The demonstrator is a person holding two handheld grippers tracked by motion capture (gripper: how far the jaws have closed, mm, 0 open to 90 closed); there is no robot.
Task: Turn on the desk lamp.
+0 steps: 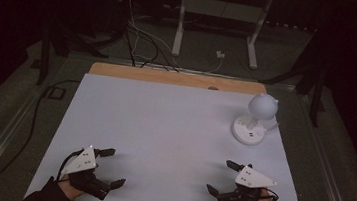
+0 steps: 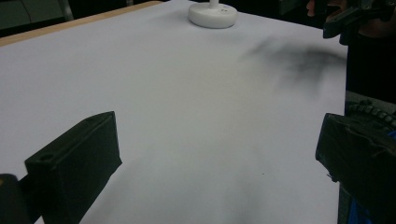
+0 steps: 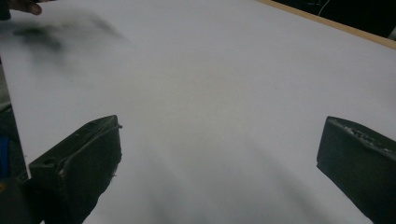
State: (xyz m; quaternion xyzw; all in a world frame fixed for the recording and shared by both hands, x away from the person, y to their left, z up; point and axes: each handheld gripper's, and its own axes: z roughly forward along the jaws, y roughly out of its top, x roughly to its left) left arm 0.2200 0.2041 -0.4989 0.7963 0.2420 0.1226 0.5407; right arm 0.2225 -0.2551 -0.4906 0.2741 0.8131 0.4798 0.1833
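At the near edge of the tabletop [image 1: 164,124] you hold both tongs low and level, one toward each near corner, and neither has anything in it. Your left tongs [image 1: 109,166] stand with jaws spread wide, nothing between them but bare white surface; your right tongs [image 1: 221,176] are spread just as wide and equally empty. The two gripper views confirm it: in each, the black jaws sit far apart at the picture's sides with only the sheet between them.

This looks like the starting step, with the reach not yet begun. The one thing to go for is the small white lamp [image 1: 256,120], a round head on a short stem over a disc base, standing at the far right of the tabletop, well apart from both tongs. In the left gripper view its base [image 2: 213,14] shows at the far edge.

Your right tongs are the nearer pair. The next move likely calls for carrying them forward toward the lamp, jaws kept wide, and lining them up on the stem or base before closing.
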